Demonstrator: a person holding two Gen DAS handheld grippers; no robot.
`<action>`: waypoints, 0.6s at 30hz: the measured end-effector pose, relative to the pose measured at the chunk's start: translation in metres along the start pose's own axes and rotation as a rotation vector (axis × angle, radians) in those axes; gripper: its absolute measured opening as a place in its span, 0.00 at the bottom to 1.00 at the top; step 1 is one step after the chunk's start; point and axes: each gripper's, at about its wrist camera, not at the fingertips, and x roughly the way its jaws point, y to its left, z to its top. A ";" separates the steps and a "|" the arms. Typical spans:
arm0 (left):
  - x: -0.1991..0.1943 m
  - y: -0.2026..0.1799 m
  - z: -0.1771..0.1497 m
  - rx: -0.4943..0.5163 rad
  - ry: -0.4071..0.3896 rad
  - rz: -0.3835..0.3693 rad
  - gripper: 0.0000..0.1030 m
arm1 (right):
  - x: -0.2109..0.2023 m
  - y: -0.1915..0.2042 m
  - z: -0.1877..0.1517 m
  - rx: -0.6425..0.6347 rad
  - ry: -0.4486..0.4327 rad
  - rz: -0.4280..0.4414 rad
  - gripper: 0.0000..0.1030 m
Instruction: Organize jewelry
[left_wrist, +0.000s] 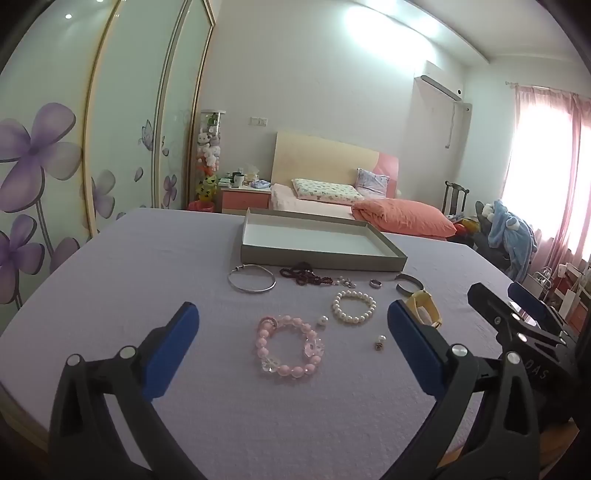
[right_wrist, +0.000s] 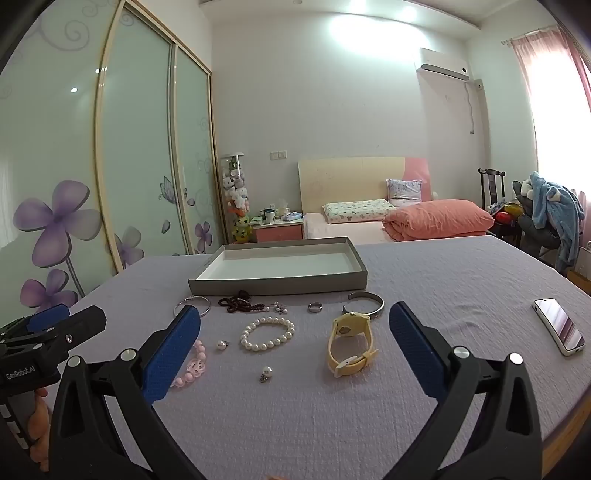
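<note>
pink bead bracelet (right_wrist: 192, 363): my right gripper's left finger (right_wrist: 173, 354) hides most of it
yellow watch (left_wrist: 424, 308): I see it half covered
small charm (right_wrist: 279, 307): too small to identify

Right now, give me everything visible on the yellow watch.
The yellow watch has a pale yellow strap that looks like rubber or silicone, closed into a loop, and a round yellow case with a greyish dial. It rests on its side on the lilac table cover, the case tilted up at the far end. It lies apart from the pearl bracelet on its left, just in front of the silver cuff bangle. The open right tongs do not touch it.
</note>
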 end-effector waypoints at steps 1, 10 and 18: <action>0.000 0.000 0.000 -0.001 -0.003 0.002 0.96 | 0.001 0.000 0.000 0.000 0.000 0.000 0.98; 0.003 0.001 0.000 0.002 -0.001 0.008 0.96 | -0.001 0.000 -0.001 0.004 -0.008 0.004 0.98; 0.000 -0.002 0.002 0.002 -0.002 0.010 0.96 | -0.001 0.001 0.001 0.004 -0.008 0.007 0.98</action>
